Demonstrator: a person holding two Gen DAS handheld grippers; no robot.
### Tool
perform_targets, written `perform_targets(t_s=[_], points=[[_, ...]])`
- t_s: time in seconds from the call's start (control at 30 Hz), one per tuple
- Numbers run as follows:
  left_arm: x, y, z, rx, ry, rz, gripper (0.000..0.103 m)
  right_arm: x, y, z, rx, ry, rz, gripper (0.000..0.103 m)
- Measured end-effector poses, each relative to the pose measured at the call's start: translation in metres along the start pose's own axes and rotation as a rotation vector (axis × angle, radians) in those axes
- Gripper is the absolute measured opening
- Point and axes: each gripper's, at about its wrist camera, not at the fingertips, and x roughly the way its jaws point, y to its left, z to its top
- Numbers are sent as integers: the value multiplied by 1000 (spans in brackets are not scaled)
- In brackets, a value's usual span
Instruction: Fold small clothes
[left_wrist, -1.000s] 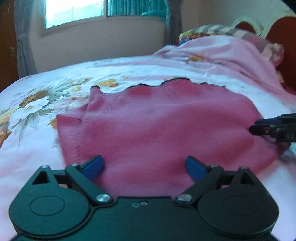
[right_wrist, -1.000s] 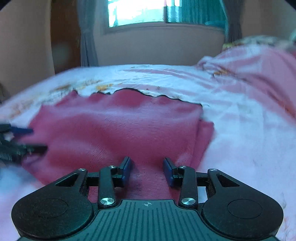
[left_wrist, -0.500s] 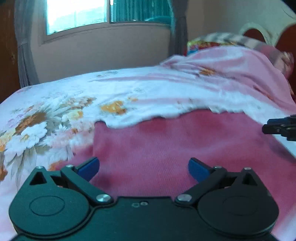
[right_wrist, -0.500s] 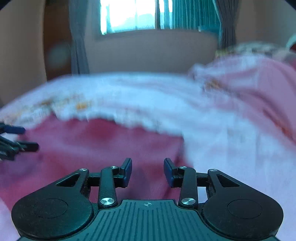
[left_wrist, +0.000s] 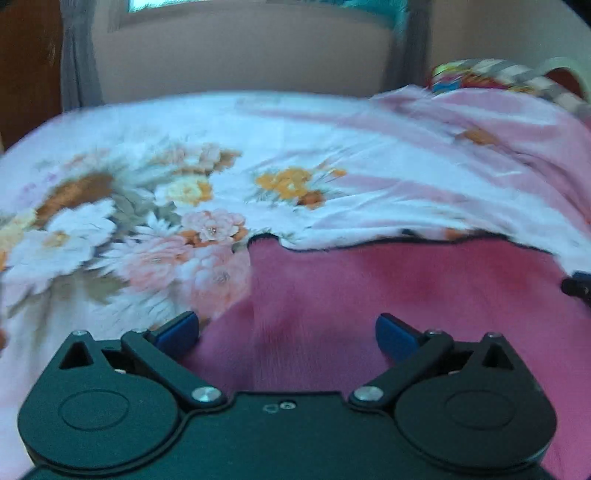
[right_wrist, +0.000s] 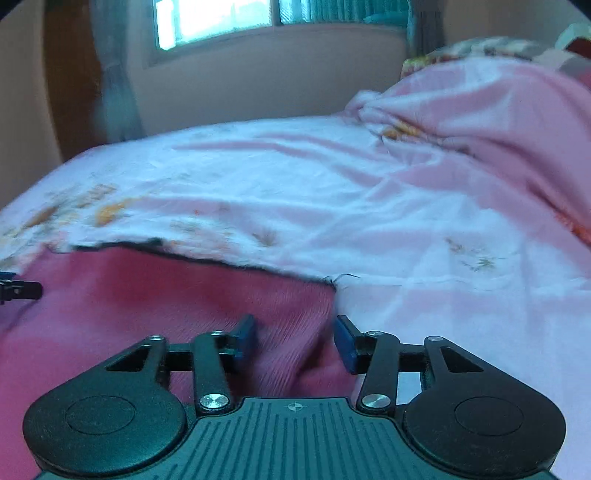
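Observation:
A pink knit garment (left_wrist: 406, 295) with a dark wavy far hem lies flat on the floral bedsheet (left_wrist: 332, 147). My left gripper (left_wrist: 286, 332) stands wide open over the garment's left edge, its left pad above the sheet, nothing between the pads. The right gripper's tip (left_wrist: 578, 286) shows at the far right. In the right wrist view the garment (right_wrist: 166, 302) fills the lower left. My right gripper (right_wrist: 295, 338) hovers at its right edge with jaws opening; cloth lies below the gap, and the pads do not press it. The left gripper's tip (right_wrist: 18, 290) shows at the left.
A heaped pink blanket (right_wrist: 498, 122) and pillows (left_wrist: 498, 75) lie at the back right of the bed. Beyond the bed's far edge stand a wall (left_wrist: 240, 55), a window (right_wrist: 214, 22) and grey curtains (left_wrist: 79, 55).
Both grippers moved forward over the garment and apart, the left toward its left edge, the right toward its right edge. The right jaws widened. The far hem now sits nearer.

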Motion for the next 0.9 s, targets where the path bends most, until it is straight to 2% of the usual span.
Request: perform_targets(t_s=[0.07,0.13,0.17,0.23,0.27,0.33,0.47,0.57,0.63,0.8,0.9], points=[[-29,-6,-17,25,-27,-25,102,-37,13,-14,-49,-45,16,47],[-45,-15,-40,69,-18,-14,101,-66,26,-32,-90,-67,25,47],[-46,-21,-52,93,0,18,101,-75,31,-43,-96,-51,17,47],[-53,-27,-71,107,-24,66,102,-76,41,-63,-112,9,-9,47],[-54,-27,-71,85,-17,72,102,-77,43,-76,-137,21,-44,47],[-64,-25,-71,23,9,78,101,-87,41,-82,-92,6,-61,47],[-87,-28,-75,62,22,103,101,-120,49,-83,-68,-75,-46,47],[-91,-30,-87,72,50,115,101,-113,58,-89,-98,-2,-83,47],[-95,-28,-95,64,56,113,101,-109,57,-95,-74,52,-91,47],[-102,-24,-101,67,56,105,101,-133,51,-101,-26,-3,-73,47],[-102,-17,-97,42,37,66,101,-143,47,-103,-22,-61,-63,47]])
